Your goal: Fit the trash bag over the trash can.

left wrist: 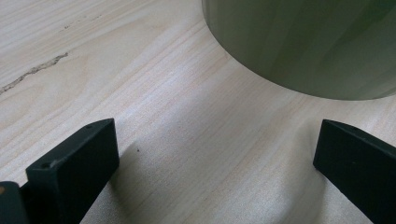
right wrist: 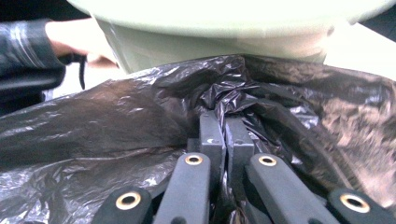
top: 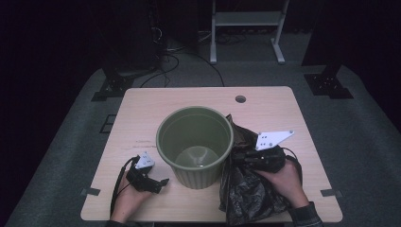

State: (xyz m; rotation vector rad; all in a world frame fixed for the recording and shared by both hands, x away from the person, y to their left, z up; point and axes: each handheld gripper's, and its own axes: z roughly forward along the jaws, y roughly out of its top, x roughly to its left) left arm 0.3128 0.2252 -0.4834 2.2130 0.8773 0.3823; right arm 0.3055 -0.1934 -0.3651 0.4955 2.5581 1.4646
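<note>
An olive-green ribbed bin (top: 195,142) stands upright and empty in the middle of the wooden table (top: 142,113). A crumpled black plastic bag (top: 248,189) lies against its right side. My right gripper (top: 246,158) is shut on a bunched fold of the black bag (right wrist: 233,100), lifted just beside the bin's wall (right wrist: 210,46). My left gripper (top: 163,182) rests low on the table at the bin's lower left, jaws wide apart with only bare wood between them (left wrist: 215,154). The bin's base (left wrist: 303,46) is just ahead of it.
A round cable hole (top: 240,99) sits near the table's far edge. Beyond the table stand a white frame (top: 246,28), black stand feet (top: 328,85) and loose cables on grey carpet. The person's left hand (right wrist: 70,39) is seen past the bin in the right gripper view.
</note>
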